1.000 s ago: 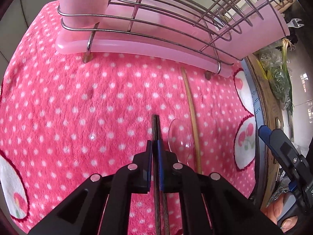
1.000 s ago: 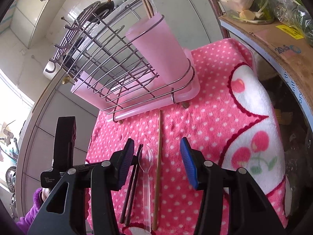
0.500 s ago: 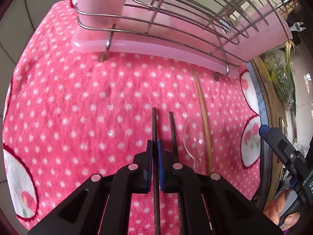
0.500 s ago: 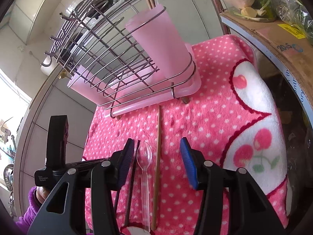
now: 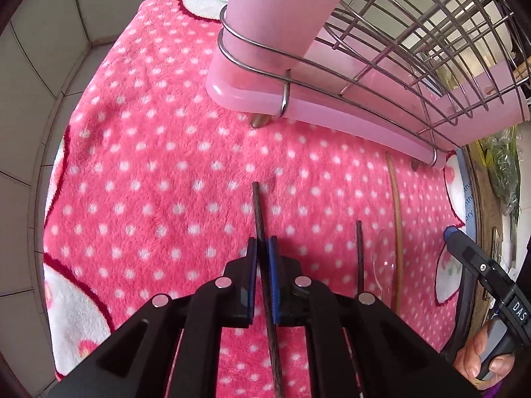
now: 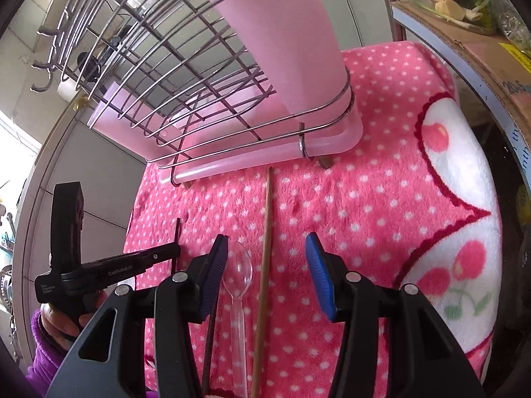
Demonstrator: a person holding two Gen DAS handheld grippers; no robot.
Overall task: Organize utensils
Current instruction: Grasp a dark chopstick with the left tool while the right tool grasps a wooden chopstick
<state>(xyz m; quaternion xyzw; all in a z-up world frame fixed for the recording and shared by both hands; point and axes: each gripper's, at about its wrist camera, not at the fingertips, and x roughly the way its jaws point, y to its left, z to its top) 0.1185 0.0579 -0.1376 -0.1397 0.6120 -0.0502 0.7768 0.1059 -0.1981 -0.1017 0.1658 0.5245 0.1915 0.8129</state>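
Two dark chopsticks [image 5: 260, 212] [image 5: 359, 252]; one light wooden chopstick [image 6: 265, 248]; one clear plastic spoon [image 6: 237, 275]; one wire dish rack [image 6: 186, 76]; one pink utensil cup [image 6: 282, 33]; one pink drip tray [image 5: 332, 119]; one dotted pink towel [image 5: 159, 172]; two grippers [image 5: 261, 248] [image 6: 266, 258].

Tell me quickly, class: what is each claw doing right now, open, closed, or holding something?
Left claw: closed on a dark chopstick.
Right claw: open, holding nothing; the clear spoon and light wooden chopstick lie below it.
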